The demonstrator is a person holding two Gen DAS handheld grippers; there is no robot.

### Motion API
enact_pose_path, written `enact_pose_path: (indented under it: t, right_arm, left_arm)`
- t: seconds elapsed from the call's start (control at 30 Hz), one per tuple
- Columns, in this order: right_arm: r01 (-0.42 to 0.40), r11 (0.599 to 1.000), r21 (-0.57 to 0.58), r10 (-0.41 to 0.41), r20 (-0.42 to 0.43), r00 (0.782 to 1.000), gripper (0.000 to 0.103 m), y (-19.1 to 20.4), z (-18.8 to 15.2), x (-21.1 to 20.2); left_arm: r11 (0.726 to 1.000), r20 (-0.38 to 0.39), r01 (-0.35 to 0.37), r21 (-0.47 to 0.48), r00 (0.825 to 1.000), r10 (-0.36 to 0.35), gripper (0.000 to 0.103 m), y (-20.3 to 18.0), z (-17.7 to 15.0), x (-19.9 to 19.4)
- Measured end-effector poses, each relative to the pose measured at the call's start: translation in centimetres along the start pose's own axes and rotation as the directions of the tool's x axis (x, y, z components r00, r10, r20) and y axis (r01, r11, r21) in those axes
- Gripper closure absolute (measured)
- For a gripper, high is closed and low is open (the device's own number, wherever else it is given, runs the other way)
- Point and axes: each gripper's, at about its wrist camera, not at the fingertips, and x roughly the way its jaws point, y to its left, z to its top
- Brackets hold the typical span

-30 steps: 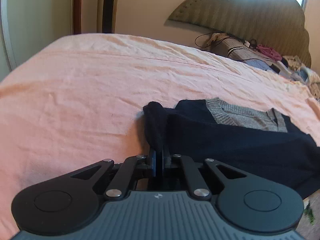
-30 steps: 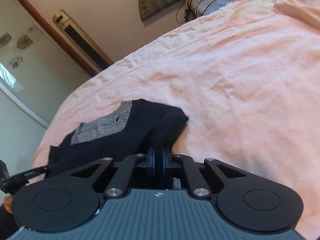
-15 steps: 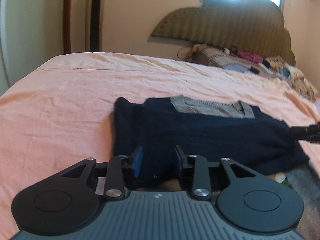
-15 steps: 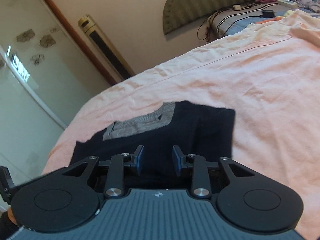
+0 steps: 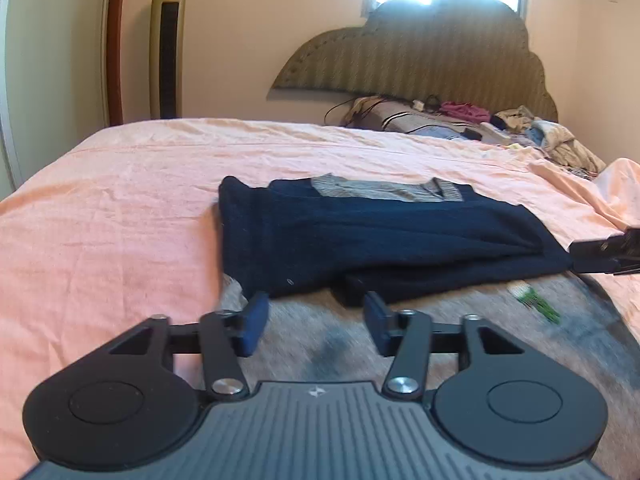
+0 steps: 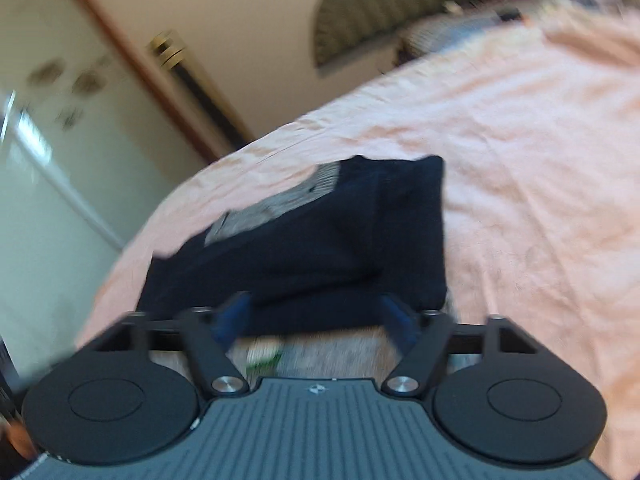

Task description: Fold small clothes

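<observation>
Lying folded on the peach bedsheet (image 5: 120, 216), your navy sweater (image 5: 360, 240) is a soft, matte knit with a ribbed grey collar (image 5: 384, 190) showing at its far edge. It makes a flattish oblong, doubled over so that the near hem sits in two thick layers with a rounded fold at the left end. From the left wrist view its long axis runs left to right across the bed, collar toward the padded, scalloped headboard (image 5: 420, 60) and hem toward you. From the right wrist view the same sweater (image 6: 320, 248) slants, its collar (image 6: 272, 208) up and to the left, though that picture is smeared by motion.

Your left gripper (image 5: 316, 320) is released: its blue-padded fingers (image 5: 252, 324) stand apart and are opening, with nothing between them but a grey, fuzzy fabric (image 5: 312, 344) that lies under and in front of the sweater's near edge. The sweater hem lies just beyond the tips, apart from them. Your right gripper (image 6: 316, 320) is likewise let go and opening, its fingers (image 6: 230, 318) spread just short of the sweater's near edge; the blur hides whether the tips brush the cloth.

The sheet is thin, crinkled cotton with a seam line across it. A heap of mixed clothes (image 5: 520, 128) sits by the headboard, and a tall gold tower fan (image 5: 168, 40) stands against the wall.
</observation>
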Motion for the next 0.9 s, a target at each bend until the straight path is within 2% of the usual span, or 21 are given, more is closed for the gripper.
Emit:
enact_pose_path:
  t: [0.07,0.13,0.17,0.2,0.23,0.27,0.33,0.4,0.47,0.5,0.57,0.6,0.67,0.7,0.73,0.77,0.83,0.9]
  right_arm:
    - [0.059,0.995,-0.082,-0.063,-0.048,0.997,0.033,1.9,-1.2,0.8]
    - [0.131,0.973,-0.188,-0.144,-0.053,0.988,0.033,3.7,-2.9,1.7]
    - [0.181,0.94,-0.289,-0.196,-0.023,0.98,0.024,4.9,-4.1,1.7]
    - [0.227,0.907,-0.355,-0.242,0.001,0.97,0.018,5.6,-5.2,1.6]
    - [0.263,0.886,-0.383,-0.27,0.037,0.962,0.009,5.9,-6.0,1.0]
    - [0.278,0.877,-0.392,-0.282,0.047,0.958,0.005,5.9,-6.4,0.5]
    - [0.26,0.899,-0.353,-0.268,0.028,0.963,0.001,4.5,-6.9,-1.0]
    - [0.238,0.92,-0.311,-0.247,0.013,0.969,0.001,3.0,-7.4,-2.4]
    - [0.295,0.908,-0.297,-0.305,0.011,0.952,0.002,3.4,-7.7,-3.4]
    - [0.27,0.923,-0.274,-0.28,0.006,0.96,0.006,3.9,-7.7,-3.9]
    - [0.156,0.949,-0.273,-0.163,-0.004,0.987,0.008,5.5,-8.3,-4.8]
    - [0.105,0.95,-0.293,-0.118,-0.026,0.993,0.007,6.5,-8.8,-4.8]
    - [0.067,0.932,-0.355,-0.108,-0.095,0.99,0.006,7.8,-10.3,-3.8]
    - [0.086,0.906,-0.415,-0.124,-0.065,0.99,0.003,8.0,-11.3,-3.7]
    - [0.078,0.895,-0.44,-0.105,-0.037,0.994,0.001,7.6,-11.9,-4.1]
    - [0.065,0.91,-0.409,-0.092,-0.047,0.995,0.001,6.9,-11.7,-4.5]
    - [0.148,0.912,-0.383,-0.178,-0.045,0.983,0.003,6.1,-11.0,-5.7]
    - [0.148,0.938,-0.312,-0.169,-0.04,0.985,0.01,4.8,-10.7,-8.0]
  left_arm:
    - [1.0,-0.046,-0.014,0.015,0.999,0.014,0.042,-1.2,-0.6,0.6]
    - [0.998,-0.116,-0.052,0.031,0.992,0.055,0.04,-2.2,-1.3,1.7]
    - [0.995,-0.096,-0.08,0.059,0.992,0.086,0.037,-2.6,-1.8,1.5]
    - [0.991,-0.095,-0.106,0.08,0.989,0.114,0.027,-2.8,-2.3,1.1]
    - [0.989,-0.1,-0.119,0.087,0.987,0.128,0.024,-2.8,-2.7,0.5]
    - [0.99,-0.102,-0.112,0.089,0.987,0.121,0.023,-2.6,-3.2,-0.2]
    - [0.991,-0.098,-0.089,0.102,0.99,0.099,0.019,-1.9,-4.7,-2.1]
    - [0.989,-0.091,-0.082,0.122,0.992,0.093,0.018,-1.5,-5.6,-3.5]
    - [0.99,-0.108,-0.09,0.111,0.989,0.102,0.018,-1.5,-5.8,-4.6]
    - [0.991,-0.118,-0.092,0.1,0.988,0.103,0.018,-1.7,-5.7,-5.0]
    - [0.996,-0.128,-0.05,0.079,0.99,0.06,0.018,-2.9,-5.6,-5.6]
    - [0.997,-0.125,-0.018,0.081,0.992,0.028,0.018,-3.7,-5.8,-5.9]
    - [0.991,-0.137,0.008,0.132,0.991,0.011,0.018,-5.2,-6.8,-5.8]
    - [0.985,-0.124,-0.001,0.17,0.992,0.023,0.017,-5.6,-7.5,-5.7]
    - [0.984,-0.097,-0.006,0.179,0.995,0.024,0.017,-5.4,-8.0,-6.1]
    - [0.987,-0.107,0.0,0.163,0.994,0.018,0.017,-4.9,-8.0,-6.4]
    - [0.991,-0.114,-0.048,0.122,0.992,0.062,0.016,-3.4,-7.9,-7.7]
    - [0.993,-0.107,-0.088,0.077,0.99,0.096,0.016,-1.4,-8.2,-9.4]
